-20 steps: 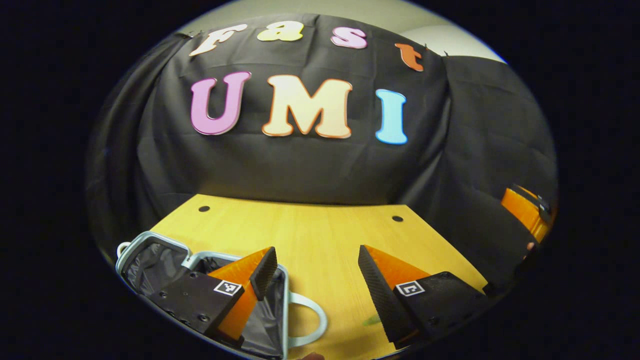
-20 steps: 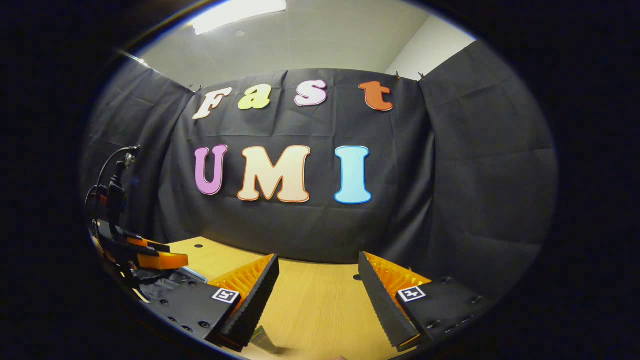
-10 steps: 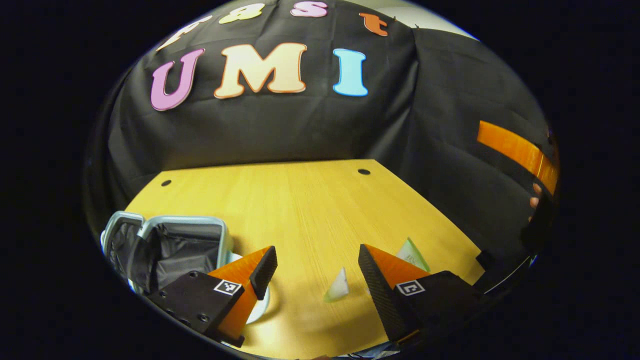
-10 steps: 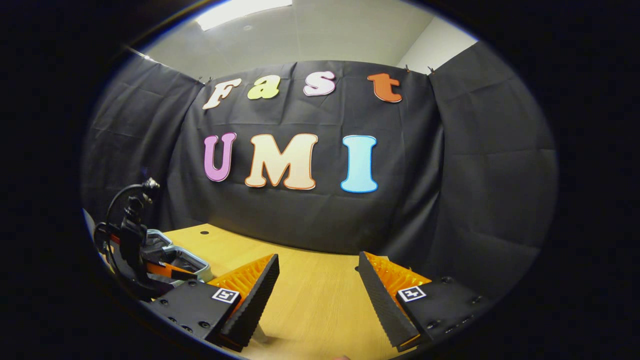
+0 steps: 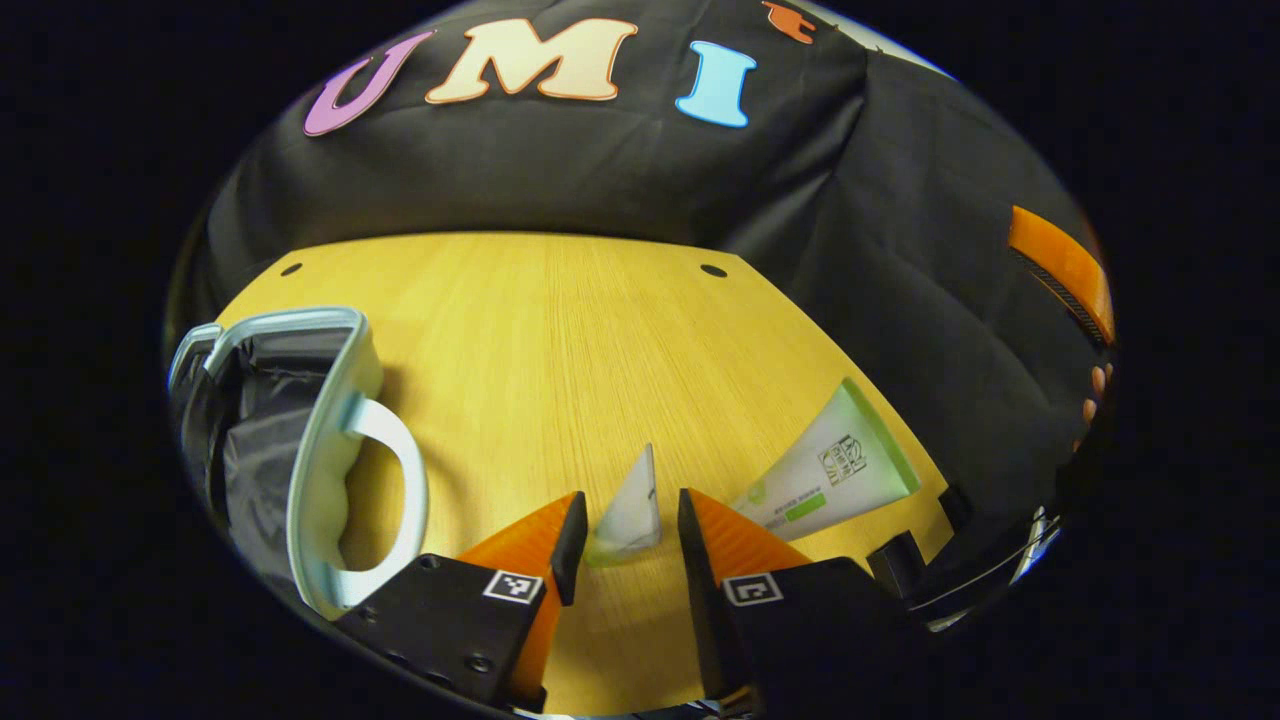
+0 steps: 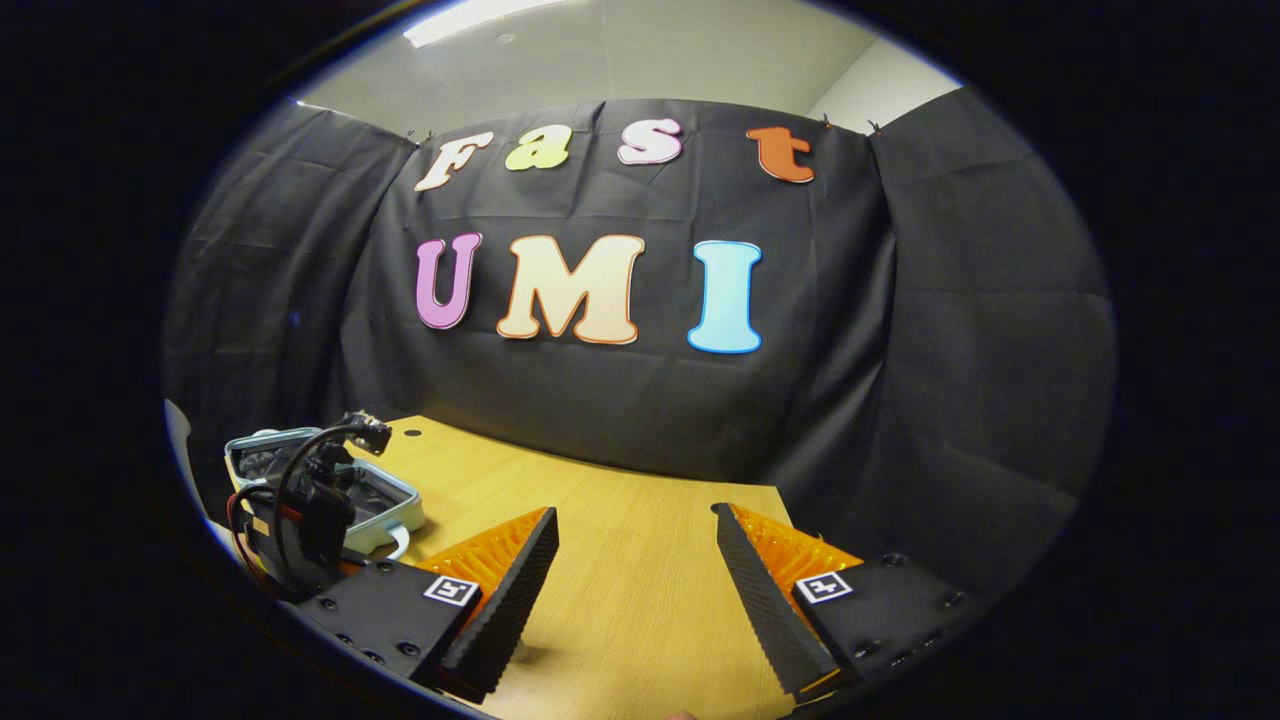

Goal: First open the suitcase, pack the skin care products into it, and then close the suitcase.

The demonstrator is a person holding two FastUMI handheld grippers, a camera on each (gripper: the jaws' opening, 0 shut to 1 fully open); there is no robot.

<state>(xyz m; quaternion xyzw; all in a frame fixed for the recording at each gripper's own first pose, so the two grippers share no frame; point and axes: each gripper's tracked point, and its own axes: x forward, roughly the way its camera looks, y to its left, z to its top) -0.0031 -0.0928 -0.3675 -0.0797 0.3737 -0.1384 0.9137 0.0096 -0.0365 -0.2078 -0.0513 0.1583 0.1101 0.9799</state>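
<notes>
- Left gripper view: one suitcase (image 5: 255, 440) lies open at the left of the wooden table (image 5: 560, 340). It has a pale, smooth hard shell, crinkled dark fabric lining and one curved white handle (image 5: 395, 500).
- Two skin care tubes lie on the table. The small translucent tube (image 5: 630, 505) is wedge-shaped and sits between the left gripper (image 5: 627, 535)'s fingers; whether they touch it I cannot tell.
- The larger tube (image 5: 825, 470) is white and green, with a flat crimped end, and lies just right of that gripper.
- The left gripper's two fingers are orange wedges with black ribbed pads, set narrow around the small tube.
- Two round holes mark the table's far edge.
- Right gripper view: the right gripper (image 6: 635, 590) has the same orange wedges with saw-toothed black pads. Its fingers stand wide apart over bare light wood grain and hold nothing.
- The suitcase (image 6: 370, 495) sits at the far left, behind the other gripper's black cabled body (image 6: 305, 515).
</notes>
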